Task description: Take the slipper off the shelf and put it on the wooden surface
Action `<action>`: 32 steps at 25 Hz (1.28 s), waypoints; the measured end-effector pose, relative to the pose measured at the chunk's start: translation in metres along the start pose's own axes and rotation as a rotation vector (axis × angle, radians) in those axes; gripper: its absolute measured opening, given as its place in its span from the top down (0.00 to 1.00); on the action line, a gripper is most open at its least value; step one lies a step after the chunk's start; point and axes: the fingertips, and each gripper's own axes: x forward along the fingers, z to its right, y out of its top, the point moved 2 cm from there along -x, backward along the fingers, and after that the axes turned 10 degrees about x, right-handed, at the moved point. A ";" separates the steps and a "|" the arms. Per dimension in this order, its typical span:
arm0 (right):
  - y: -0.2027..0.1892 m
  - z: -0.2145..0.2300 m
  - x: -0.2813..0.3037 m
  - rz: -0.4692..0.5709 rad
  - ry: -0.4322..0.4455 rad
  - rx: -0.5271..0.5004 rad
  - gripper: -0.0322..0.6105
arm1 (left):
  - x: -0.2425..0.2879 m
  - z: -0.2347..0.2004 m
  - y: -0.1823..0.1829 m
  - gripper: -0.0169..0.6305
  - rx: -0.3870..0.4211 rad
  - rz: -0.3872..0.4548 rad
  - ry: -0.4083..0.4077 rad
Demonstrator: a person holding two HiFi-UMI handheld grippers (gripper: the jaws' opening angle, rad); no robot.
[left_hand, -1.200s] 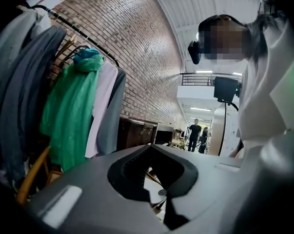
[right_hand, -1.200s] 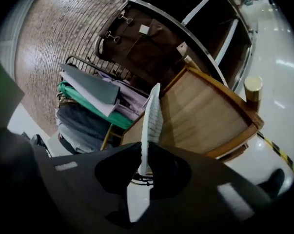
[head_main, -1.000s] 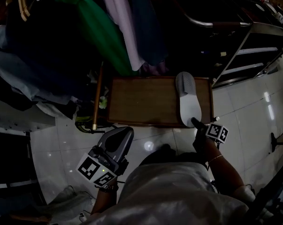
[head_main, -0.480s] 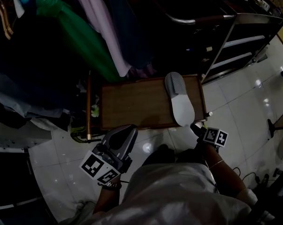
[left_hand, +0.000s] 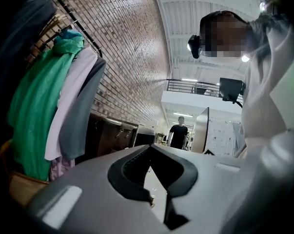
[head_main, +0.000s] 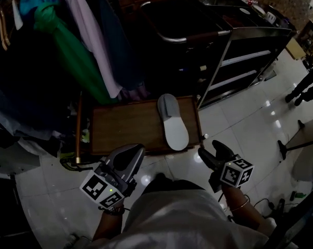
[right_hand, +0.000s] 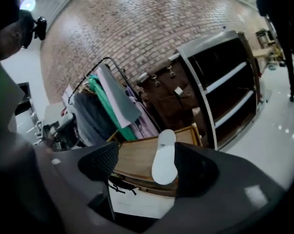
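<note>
The slipper (head_main: 173, 123) lies flat at the right end of the wooden surface (head_main: 125, 126), toe toward 12 o'clock and heel close to the near edge, clear of the dark shelf (head_main: 239, 56) standing at about 1 o'clock from it. So the task looks finished.

It is probably light, soft and bendy. If it needs moving, a pinch across the heel edge or one long side of the sole should serve, though it may droop from a hold at one end.

The right gripper (head_main: 211, 152) hangs over the tiled floor (head_main: 239, 123) at roughly 4 o'clock from the heel, near it but not touching. Its jaws stand wide with nothing between them — the slipper only shows through the gap, well beyond. The left gripper (head_main: 135, 150) is at about 7 o'clock from the slipper, further off, with its jaw tips pressed together on nothing.
</note>
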 end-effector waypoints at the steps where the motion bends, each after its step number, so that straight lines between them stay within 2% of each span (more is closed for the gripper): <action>1: 0.003 -0.017 -0.002 0.000 0.045 -0.040 0.41 | -0.001 0.007 0.001 0.97 0.000 -0.005 0.004; 5: 0.014 -0.068 -0.027 -0.011 0.188 -0.192 0.40 | 0.007 0.044 0.001 0.97 -0.016 -0.010 0.013; 10: 0.022 -0.096 -0.060 -0.020 0.306 -0.359 0.39 | 0.027 0.084 -0.004 0.97 -0.021 -0.029 0.030; 13: 0.024 -0.097 -0.079 -0.012 0.347 -0.369 0.39 | 0.039 0.111 -0.004 0.97 -0.030 -0.039 0.023; 19: 0.030 -0.094 -0.100 0.046 0.337 -0.365 0.40 | 0.058 0.141 -0.002 0.97 -0.007 -0.063 -0.060; 23: 0.023 -0.093 -0.103 0.071 0.303 -0.367 0.41 | 0.064 0.143 0.006 0.97 0.009 -0.060 -0.119; 27: 0.008 -0.117 -0.102 0.082 0.321 -0.328 0.41 | 0.058 0.145 0.012 0.97 0.044 -0.053 -0.164; 32: 0.000 -0.149 -0.093 0.073 0.364 -0.396 0.41 | 0.033 0.137 0.002 0.97 0.009 -0.062 -0.163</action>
